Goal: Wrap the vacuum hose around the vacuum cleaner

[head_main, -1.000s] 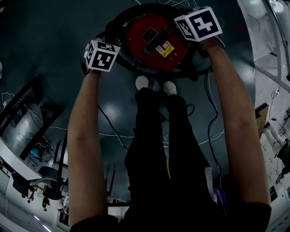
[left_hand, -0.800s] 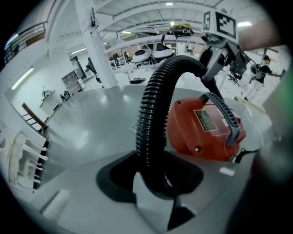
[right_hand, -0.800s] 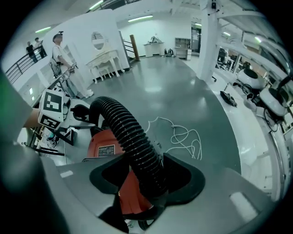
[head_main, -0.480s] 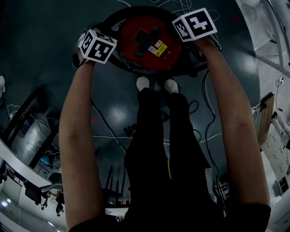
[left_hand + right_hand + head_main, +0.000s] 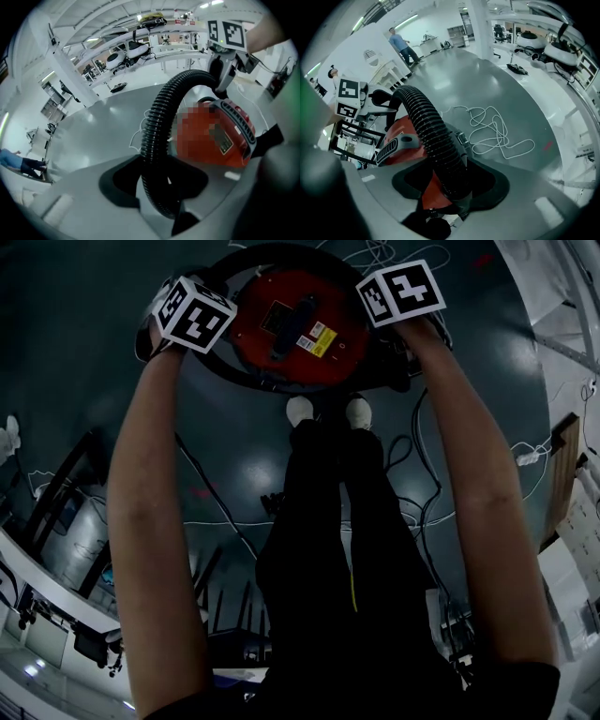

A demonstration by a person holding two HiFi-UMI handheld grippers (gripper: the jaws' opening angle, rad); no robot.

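Hose [image 5: 157,126] clamped in left tongs [image 5: 158,187] and right tongs [image 5: 451,183], vacuum cleaner [image 5: 300,324] partly hidden behind both

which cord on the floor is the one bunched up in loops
The white cord beyond the vacuum cleaner. It lies heaped in loose loops, while the black cables by the person's legs trail out in long runs.

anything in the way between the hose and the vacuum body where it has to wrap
Nothing visible. The left gripper and right gripper hold the hose, which arcs close round the red vacuum cleaner. The white cable lies apart on the floor; the person's shoes stand close to the vacuum's near side.
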